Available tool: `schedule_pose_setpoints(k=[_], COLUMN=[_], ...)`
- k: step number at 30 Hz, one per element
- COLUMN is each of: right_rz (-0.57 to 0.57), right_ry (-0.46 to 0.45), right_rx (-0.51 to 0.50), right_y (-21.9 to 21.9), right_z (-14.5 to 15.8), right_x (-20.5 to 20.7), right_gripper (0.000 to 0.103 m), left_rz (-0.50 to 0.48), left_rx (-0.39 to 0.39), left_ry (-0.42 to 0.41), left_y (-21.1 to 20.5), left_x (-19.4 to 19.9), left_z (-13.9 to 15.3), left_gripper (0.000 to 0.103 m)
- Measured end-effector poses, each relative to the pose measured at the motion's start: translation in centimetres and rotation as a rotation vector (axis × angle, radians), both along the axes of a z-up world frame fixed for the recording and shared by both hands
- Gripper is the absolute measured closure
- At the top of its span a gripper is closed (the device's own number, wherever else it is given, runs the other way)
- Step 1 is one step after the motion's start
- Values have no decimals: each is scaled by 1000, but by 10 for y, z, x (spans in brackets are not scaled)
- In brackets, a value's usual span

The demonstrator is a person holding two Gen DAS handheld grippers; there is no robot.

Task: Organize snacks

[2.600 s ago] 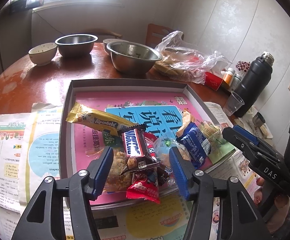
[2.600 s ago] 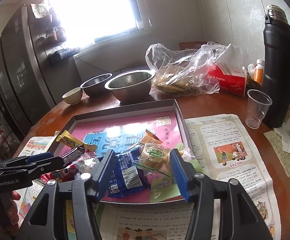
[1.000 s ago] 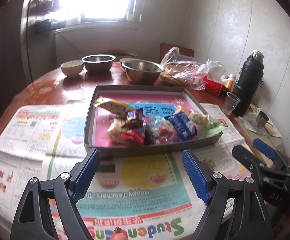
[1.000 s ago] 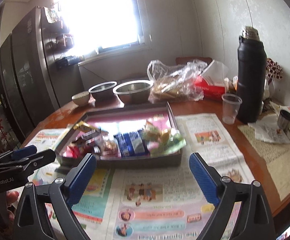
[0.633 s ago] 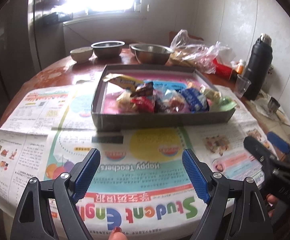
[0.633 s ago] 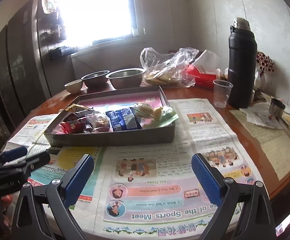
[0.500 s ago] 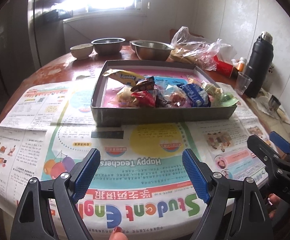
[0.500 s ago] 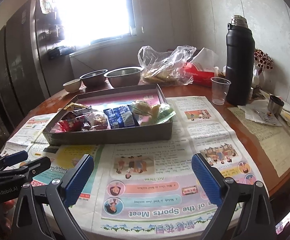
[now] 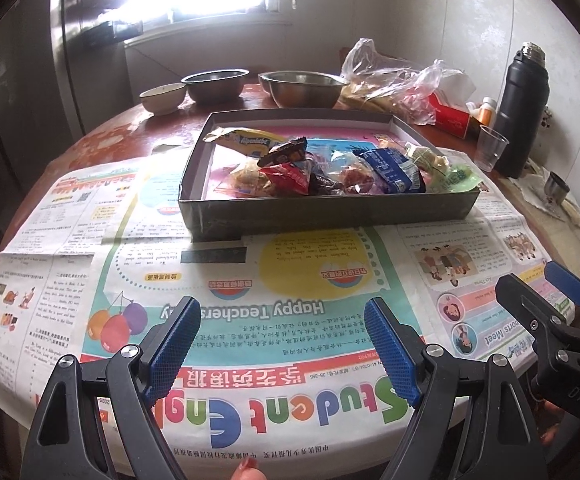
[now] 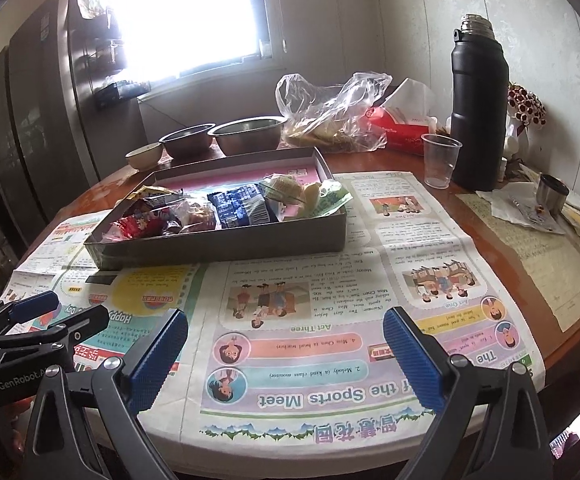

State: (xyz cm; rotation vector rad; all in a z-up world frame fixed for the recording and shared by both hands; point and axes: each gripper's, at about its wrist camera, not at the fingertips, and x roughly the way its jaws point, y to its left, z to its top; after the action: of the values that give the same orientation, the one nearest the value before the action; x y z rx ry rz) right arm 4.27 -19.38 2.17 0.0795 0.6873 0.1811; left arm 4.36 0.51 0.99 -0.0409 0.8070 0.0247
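Snacks (image 9: 322, 172) heaped in tray (image 9: 330, 216) on newspaper-covered tabletop (image 9: 101, 140) (wrappers mixed, unsorted). Left tongs (image 9: 283, 344) and right tongs (image 10: 285, 350) near tray's front wall, over newspaper (image 9: 249, 280), both spread wide, gripping nothing.

The left gripper (image 9: 281, 344), jaws wide, hangs over newspaper (image 9: 217, 280) before a snack-filled tray (image 9: 330, 210); wrappers mostly unreadable.

Snacks (image 9: 322, 168) in tray (image 9: 330, 214) on newspaper (image 9: 249, 280)
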Motion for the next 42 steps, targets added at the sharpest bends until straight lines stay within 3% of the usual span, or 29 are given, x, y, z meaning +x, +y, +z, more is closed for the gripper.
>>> schedule_pose_setpoints(k=[42], right_rz=[-3], right_ry=[27], right_rx=[18], right_y=[1], right_z=[-5], right_x=[1], right_gripper=[4], left_rz=[-10], left_rx=[-13], left_ry=[23], left_y=[1], left_x=[2], left_z=[-5], left_gripper=[18])
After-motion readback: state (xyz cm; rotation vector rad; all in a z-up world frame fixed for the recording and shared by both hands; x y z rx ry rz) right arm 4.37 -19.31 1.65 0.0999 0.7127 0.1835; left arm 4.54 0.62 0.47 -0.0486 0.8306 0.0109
